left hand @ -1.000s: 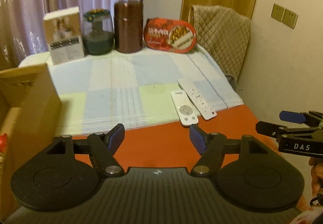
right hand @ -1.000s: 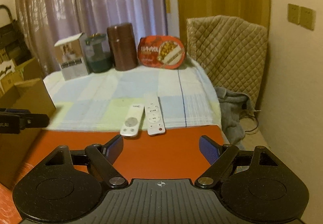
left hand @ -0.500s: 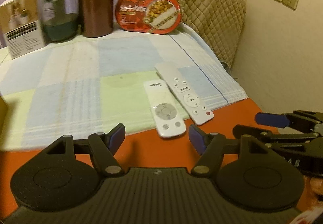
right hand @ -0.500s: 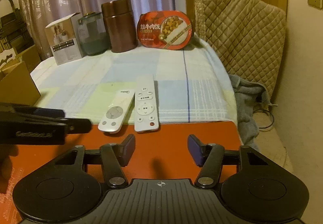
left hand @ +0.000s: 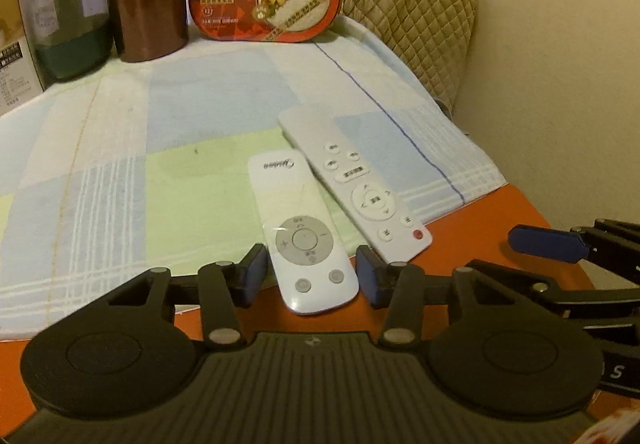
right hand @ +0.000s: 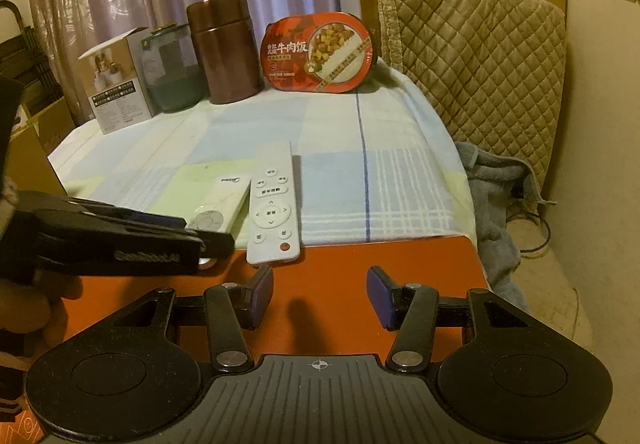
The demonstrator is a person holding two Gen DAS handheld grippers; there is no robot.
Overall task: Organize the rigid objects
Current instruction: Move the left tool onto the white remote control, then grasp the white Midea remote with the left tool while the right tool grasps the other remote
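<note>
White plastic, two remotes lie side by side at the near edge of the checked cloth (left hand: pixel 120 131), overhanging the orange surface (right hand: pixel 392 256). The left tool (left hand: pixel 310 276) has its jaws apart, straddling the near end of the shorter remote (left hand: pixel 300 232) without clamping it. The longer remote (right hand: pixel 274 203) lies just right of it. The right tool (right hand: pixel 320 296) hovers spread wide over bare orange, near the longer remote's end.

left hand-held gripper (left hand: pixel 308 276): jaws apart | right hand-held gripper (right hand: pixel 320 298): jaws apart
</note>
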